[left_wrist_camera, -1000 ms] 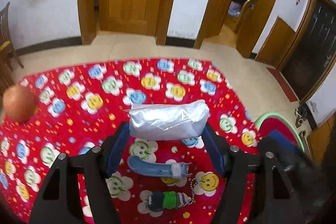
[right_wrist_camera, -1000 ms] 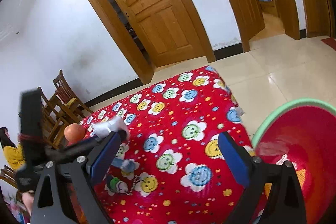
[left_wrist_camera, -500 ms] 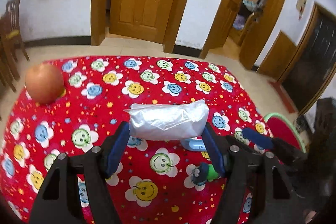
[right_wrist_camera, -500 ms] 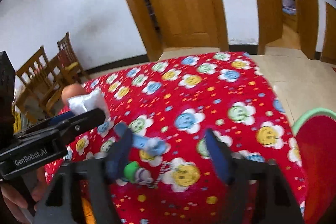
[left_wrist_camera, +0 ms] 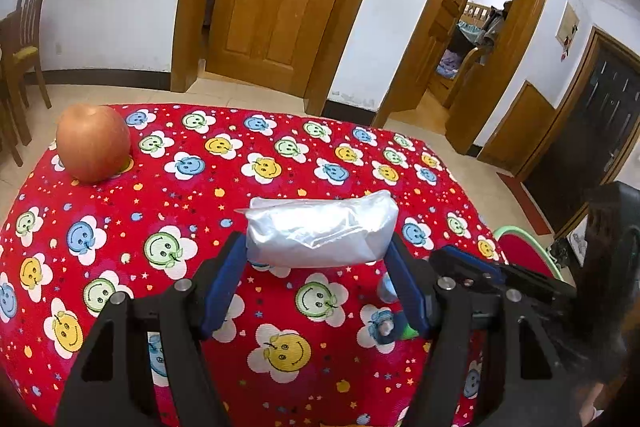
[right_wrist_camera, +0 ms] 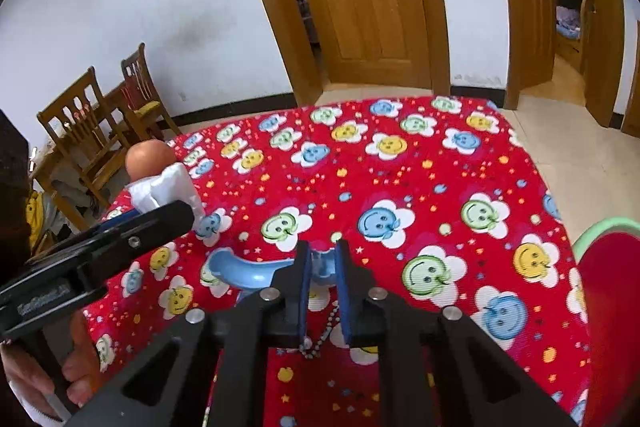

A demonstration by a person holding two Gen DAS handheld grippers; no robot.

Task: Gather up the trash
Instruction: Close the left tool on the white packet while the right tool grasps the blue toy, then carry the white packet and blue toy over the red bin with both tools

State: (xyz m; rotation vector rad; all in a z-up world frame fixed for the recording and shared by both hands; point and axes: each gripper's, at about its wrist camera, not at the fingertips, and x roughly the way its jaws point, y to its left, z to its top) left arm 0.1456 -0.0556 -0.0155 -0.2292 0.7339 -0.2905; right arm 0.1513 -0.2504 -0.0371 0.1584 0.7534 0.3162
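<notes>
My left gripper [left_wrist_camera: 316, 243] is shut on a white plastic-wrapped packet [left_wrist_camera: 320, 227], held above the red smiley-flower tablecloth [left_wrist_camera: 240, 187]. From the right wrist view the packet [right_wrist_camera: 168, 183] sticks out past the left gripper's finger [right_wrist_camera: 160, 223]. My right gripper [right_wrist_camera: 322, 255] is low over the cloth. Its jaws are closing to a narrow gap, pinching one end of a light blue curved plastic piece [right_wrist_camera: 240, 269]. A bead chain [right_wrist_camera: 324, 331] lies under the pads. In the left wrist view, the right gripper [left_wrist_camera: 460, 261] is just right of the packet.
An apple [left_wrist_camera: 93, 143] sits at the table's far left corner. A red bin with a green rim [right_wrist_camera: 600, 227] stands off the right edge. A small toy with a green part [left_wrist_camera: 404, 329] lies near the blue piece. Wooden chairs [right_wrist_camera: 84, 131] stand at the left wall.
The right jaws went from wide open to pinched on the blue piece. Both grippers swung from the bin side toward the table's middle. The left still holds the packet.
</notes>
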